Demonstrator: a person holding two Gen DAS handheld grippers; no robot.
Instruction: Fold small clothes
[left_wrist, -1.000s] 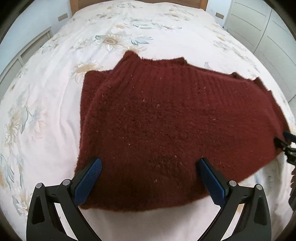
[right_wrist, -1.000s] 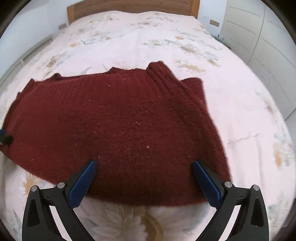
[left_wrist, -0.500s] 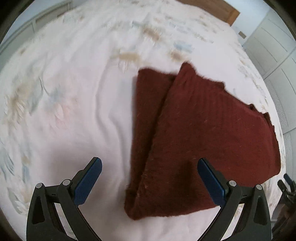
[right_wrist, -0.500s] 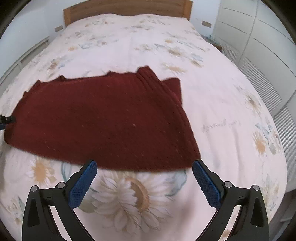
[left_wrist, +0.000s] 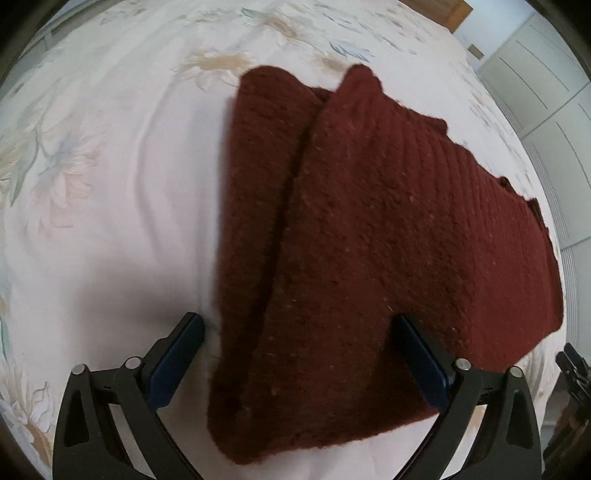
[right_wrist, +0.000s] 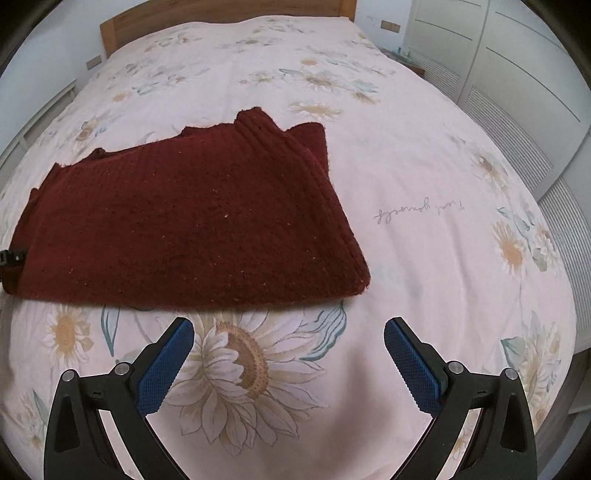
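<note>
A dark red knitted sweater (left_wrist: 369, 236) is seen lying folded on a bedspread (left_wrist: 110, 184) of pale cloth printed with large daisies; the knit is coarse and fuzzy, flecked with light specks, and ribbed towards its far edge; a narrower layer is shown protruding along one side under the broad top panel. The left gripper (left_wrist: 301, 354) is held over the near corner of the sweater, its black arms tipped with blue textured pads (left_wrist: 177, 358); the jaws have just been closing a little, yet they stand wide apart, with the corner between them and not pressed. The right gripper (right_wrist: 288, 362) is held spread wide over bare bedspread, just short of the sweater's near edge; a second ago that edge was seen between its pads. A wooden headboard (right_wrist: 221, 14) is seen beyond.
</note>
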